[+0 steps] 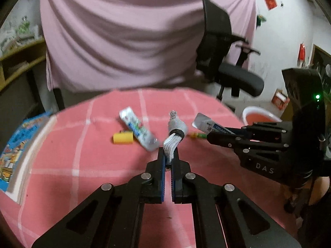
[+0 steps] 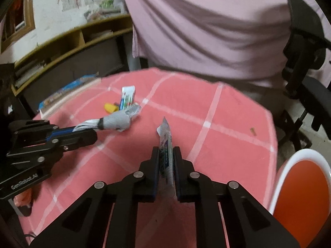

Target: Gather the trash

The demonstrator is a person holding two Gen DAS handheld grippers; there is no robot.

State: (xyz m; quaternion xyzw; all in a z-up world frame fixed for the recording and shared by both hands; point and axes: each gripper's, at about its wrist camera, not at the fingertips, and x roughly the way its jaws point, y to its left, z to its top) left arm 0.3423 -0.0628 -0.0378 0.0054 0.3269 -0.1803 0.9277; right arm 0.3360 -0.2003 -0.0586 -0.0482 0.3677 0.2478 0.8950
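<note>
On the pink checked tablecloth (image 1: 103, 165) my left gripper (image 1: 168, 152) is shut on the white woven end of a grey cloth bundle (image 1: 175, 126) with a black band. In the right wrist view the left gripper (image 2: 86, 131) holds that bundle (image 2: 116, 122) just above the cloth. My right gripper (image 2: 166, 153) is shut on a flattened white and blue tube (image 2: 166, 144) that sticks up between its fingers. From the left wrist view the right gripper (image 1: 219, 134) comes in from the right with the tube (image 1: 206, 124). A toothpaste tube (image 1: 137, 131) and a yellow piece (image 1: 122, 138) lie on the table.
An orange bin with a white rim (image 2: 300, 186) stands off the table's right edge. A colourful book (image 1: 18, 155) lies at the left edge. A small green and yellow item (image 1: 197, 135) and a brown scrap (image 2: 252, 131) lie on the cloth. A person in pink (image 1: 134, 31) and an office chair (image 1: 227, 62) are behind the table.
</note>
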